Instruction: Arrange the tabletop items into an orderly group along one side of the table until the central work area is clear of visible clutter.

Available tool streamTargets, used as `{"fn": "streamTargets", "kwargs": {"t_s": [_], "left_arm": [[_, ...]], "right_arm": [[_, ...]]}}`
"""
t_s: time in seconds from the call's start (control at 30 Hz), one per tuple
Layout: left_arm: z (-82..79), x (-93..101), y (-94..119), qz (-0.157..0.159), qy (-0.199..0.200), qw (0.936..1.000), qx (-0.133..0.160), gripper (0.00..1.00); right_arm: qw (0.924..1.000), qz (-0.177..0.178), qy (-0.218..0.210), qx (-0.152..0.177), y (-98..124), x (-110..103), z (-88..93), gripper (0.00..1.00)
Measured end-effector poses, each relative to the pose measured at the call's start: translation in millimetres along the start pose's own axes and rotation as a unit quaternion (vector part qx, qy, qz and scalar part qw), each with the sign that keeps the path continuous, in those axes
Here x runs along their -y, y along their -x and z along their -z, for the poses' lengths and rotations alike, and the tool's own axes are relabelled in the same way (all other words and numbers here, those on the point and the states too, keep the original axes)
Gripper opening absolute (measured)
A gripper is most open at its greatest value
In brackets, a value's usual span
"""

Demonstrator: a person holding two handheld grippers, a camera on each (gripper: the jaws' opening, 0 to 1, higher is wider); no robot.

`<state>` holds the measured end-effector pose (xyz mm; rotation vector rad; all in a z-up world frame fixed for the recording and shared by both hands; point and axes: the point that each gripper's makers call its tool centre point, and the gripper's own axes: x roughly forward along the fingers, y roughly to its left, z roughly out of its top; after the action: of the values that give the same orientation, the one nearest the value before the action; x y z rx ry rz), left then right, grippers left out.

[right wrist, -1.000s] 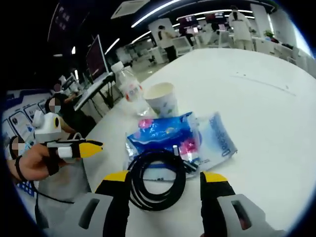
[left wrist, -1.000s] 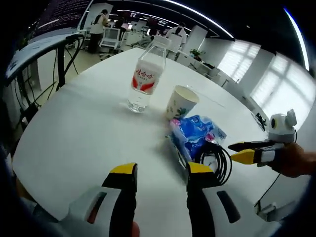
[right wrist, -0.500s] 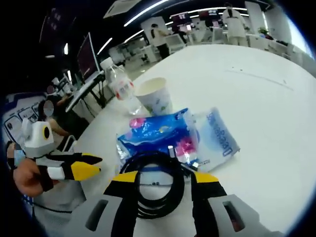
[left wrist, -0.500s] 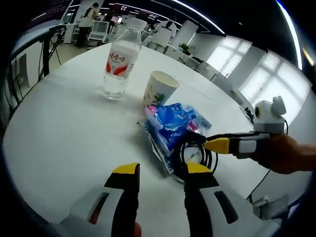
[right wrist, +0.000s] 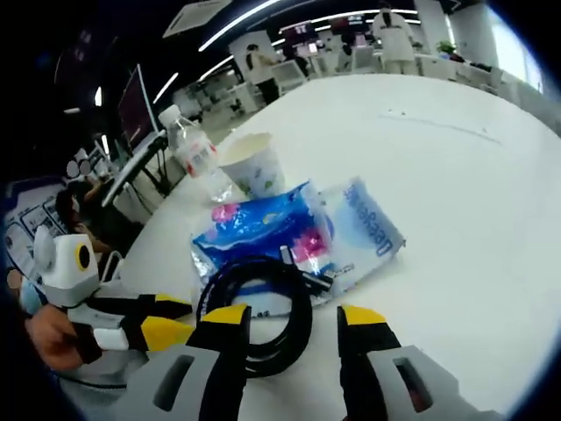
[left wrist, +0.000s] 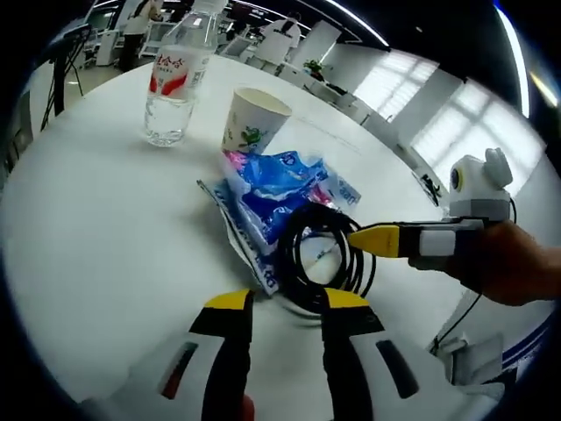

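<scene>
A coiled black cable (left wrist: pixel 320 259) lies on the white table (left wrist: pixel 96 228), partly on a blue plastic packet (left wrist: pixel 272 189). Behind them stand a paper cup (left wrist: pixel 250 118) and a water bottle (left wrist: pixel 175 74). My left gripper (left wrist: pixel 287 303) is open just short of the coil's near edge, with nothing between its jaws. My right gripper (right wrist: pixel 292 317) is open and low over the cable (right wrist: pixel 254 303), its jaws straddling the coil's right strand. Beyond lie the blue packet (right wrist: pixel 263 228), a paler packet (right wrist: pixel 368 232), the cup (right wrist: pixel 252 164) and the bottle (right wrist: pixel 195 153).
The right gripper's yellow tip (left wrist: pixel 377 239) reaches over the coil from the right, held by a hand (left wrist: pixel 504 267). The left gripper (right wrist: pixel 149 333) shows at lower left. The table's far half (right wrist: pixel 456 158) is bare white. Desks, monitors and people fill the room behind.
Both grippers have moved in on the cable; the right one now sits over the coil with its jaws somewhat narrower. The items on the table lie as before.
</scene>
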<state>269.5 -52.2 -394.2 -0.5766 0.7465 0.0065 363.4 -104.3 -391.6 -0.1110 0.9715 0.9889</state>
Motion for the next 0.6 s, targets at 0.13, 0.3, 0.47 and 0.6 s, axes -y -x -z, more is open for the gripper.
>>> {"fn": "streamTargets", "kwargs": {"t_s": [0.13, 0.3, 0.47, 0.6], "left_arm": [[3.2, -1.5, -3.0, 0.005, 0.008, 0.9999, -0.005, 0.27], [5.9, -0.9, -3.8, 0.004, 0.026, 0.9996, -0.006, 0.24], [7.6, -1.7, -4.1, -0.006, 0.057, 0.9983, -0.008, 0.21], [10.4, -0.7, -3.2, -0.007, 0.072, 0.9973, -0.012, 0.18]], "right_arm": [[0.9999, 0.007, -0.014, 0.0, 1.2, 1.2, 2.6, 0.36], [0.9996, 0.015, -0.023, -0.001, 3.4, 1.5, 9.6, 0.32], [0.9993, 0.021, -0.032, 0.001, 3.9, 2.8, 13.9, 0.26], [0.999, 0.026, -0.035, -0.001, 2.0, 3.6, 12.7, 0.22]]}}
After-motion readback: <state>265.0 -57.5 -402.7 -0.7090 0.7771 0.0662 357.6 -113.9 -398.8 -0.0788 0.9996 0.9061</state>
